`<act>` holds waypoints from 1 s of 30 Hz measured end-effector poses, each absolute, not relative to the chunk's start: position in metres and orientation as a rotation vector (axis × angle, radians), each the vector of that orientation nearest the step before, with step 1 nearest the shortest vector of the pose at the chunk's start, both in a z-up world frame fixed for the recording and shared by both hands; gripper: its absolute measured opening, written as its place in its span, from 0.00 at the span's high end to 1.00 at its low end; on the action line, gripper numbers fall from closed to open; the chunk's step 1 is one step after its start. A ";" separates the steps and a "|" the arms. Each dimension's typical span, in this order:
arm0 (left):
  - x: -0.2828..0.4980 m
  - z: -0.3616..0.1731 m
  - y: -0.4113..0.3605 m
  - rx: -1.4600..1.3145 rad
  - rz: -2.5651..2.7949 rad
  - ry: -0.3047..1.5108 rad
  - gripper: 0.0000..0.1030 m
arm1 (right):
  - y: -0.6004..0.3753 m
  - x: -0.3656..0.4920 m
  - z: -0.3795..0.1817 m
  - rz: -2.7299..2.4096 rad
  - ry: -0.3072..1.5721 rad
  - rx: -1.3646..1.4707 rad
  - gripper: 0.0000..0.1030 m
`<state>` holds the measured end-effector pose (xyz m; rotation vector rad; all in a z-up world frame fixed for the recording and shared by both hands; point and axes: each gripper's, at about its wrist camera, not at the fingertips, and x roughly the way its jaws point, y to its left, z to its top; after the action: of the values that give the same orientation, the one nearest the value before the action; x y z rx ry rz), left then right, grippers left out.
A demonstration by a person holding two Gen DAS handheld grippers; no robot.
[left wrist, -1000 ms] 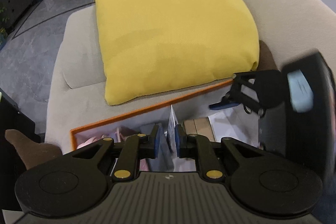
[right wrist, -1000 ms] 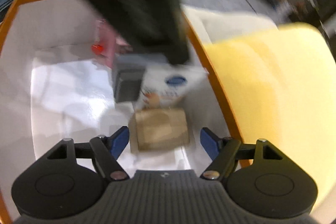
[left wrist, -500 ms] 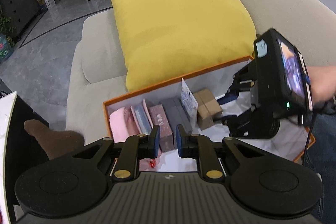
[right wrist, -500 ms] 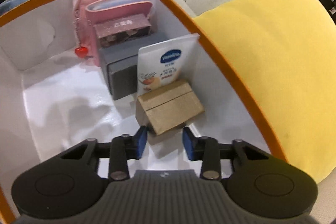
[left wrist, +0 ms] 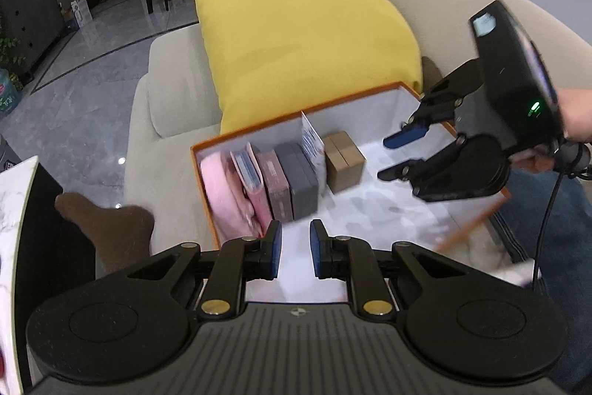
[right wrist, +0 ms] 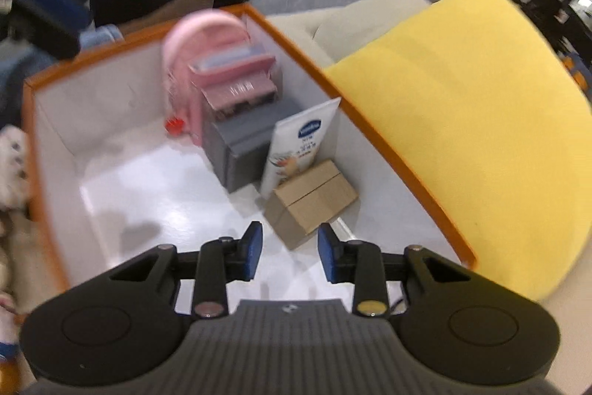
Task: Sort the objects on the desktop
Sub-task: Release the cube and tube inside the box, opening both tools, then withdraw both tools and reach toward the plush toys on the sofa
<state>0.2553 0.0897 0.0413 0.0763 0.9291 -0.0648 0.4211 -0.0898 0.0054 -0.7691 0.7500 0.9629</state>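
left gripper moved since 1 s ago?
Yes. The left gripper has pulled back and up from the orange box: earlier its fingers sat down among the items; now the whole row shows ahead.

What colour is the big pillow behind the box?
Yellow: the pillow shows best in the left wrist view.

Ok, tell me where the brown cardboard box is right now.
The brown cardboard box sits inside the orange-rimmed box against its wall on the yellow cushion side, next to the white pouch, at the end of the row.
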 end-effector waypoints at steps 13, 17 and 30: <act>0.121 0.033 0.069 -0.016 -0.021 0.909 0.71 | -0.145 0.271 0.011 0.919 0.773 -0.532 0.58; 0.097 0.024 0.061 -0.071 -0.022 0.900 0.64 | -0.157 0.228 0.005 0.884 0.785 -0.470 0.58; 0.059 -0.051 0.044 -0.203 0.097 0.985 0.48 | -0.178 0.130 -0.042 0.782 0.839 -0.404 0.58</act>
<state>0.0594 0.0443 -0.0505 -0.2029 0.9855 0.0972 0.1299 -0.1780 -0.0422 -0.4042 0.8388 0.7825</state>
